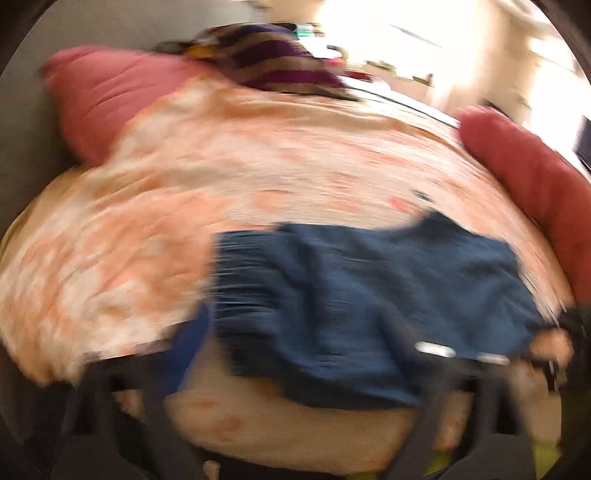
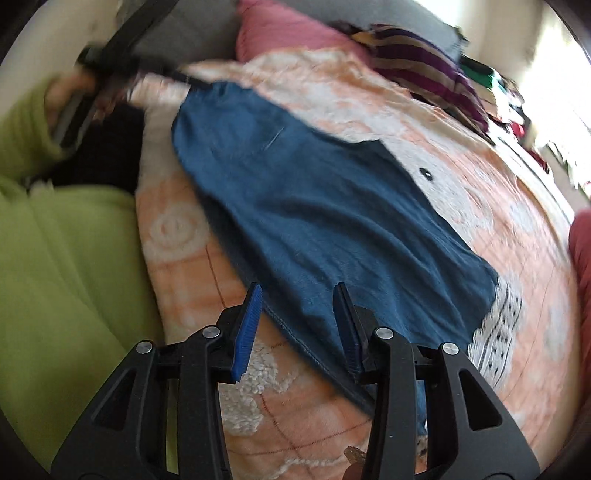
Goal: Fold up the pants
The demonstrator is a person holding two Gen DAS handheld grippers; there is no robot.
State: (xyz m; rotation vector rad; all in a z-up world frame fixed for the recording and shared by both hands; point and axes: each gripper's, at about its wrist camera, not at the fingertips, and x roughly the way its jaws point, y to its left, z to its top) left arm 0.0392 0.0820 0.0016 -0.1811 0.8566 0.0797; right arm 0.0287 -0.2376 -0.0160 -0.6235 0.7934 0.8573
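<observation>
Right fingers (image 2: 299, 325): nearest your right wrist camera, two black arms with blue pads, parted to a moderate gap. You hold nothing here; the pads stand clear on either side of the cloth's near hem without pressing it.

Pants (image 2: 314, 206): blue garment spread on the bed, already doubled into a broad slab. Its long axis runs from the near hem at your right fingers away to the far left, where it narrows toward your other hand.

Deciding relation: the near hem lies directly ahead of and between your right pads, so this hand is much the nearer one to that edge. A short dip forward and down would likely put the hem in the gap.

Left fingers (image 1: 288, 376): badly blurred in the left wrist view. The dark arms appear splayed wide at the lower edge, with one blue pad (image 1: 188, 354) faint on the left. Nothing looks gripped; the pants (image 1: 369, 295) lie ahead of them and somewhat to the right.

Left hand (image 2: 70, 92): seen from the right wrist view at far left, in a green sleeve (image 2: 26, 140), holding its dark tool just beside the far end of the pants. Whether it touches the cloth you cannot tell.

Bed (image 2: 207, 258): peach and white patterned blanket, carrying the pants.

Far clutter: pink pillow (image 2: 280, 33) and a purple-striped cloth (image 2: 424, 70) at the head of the bed, well apart from the pants; a red cushion (image 1: 532, 177) along the right side.

Containers: none visible in either view.
</observation>
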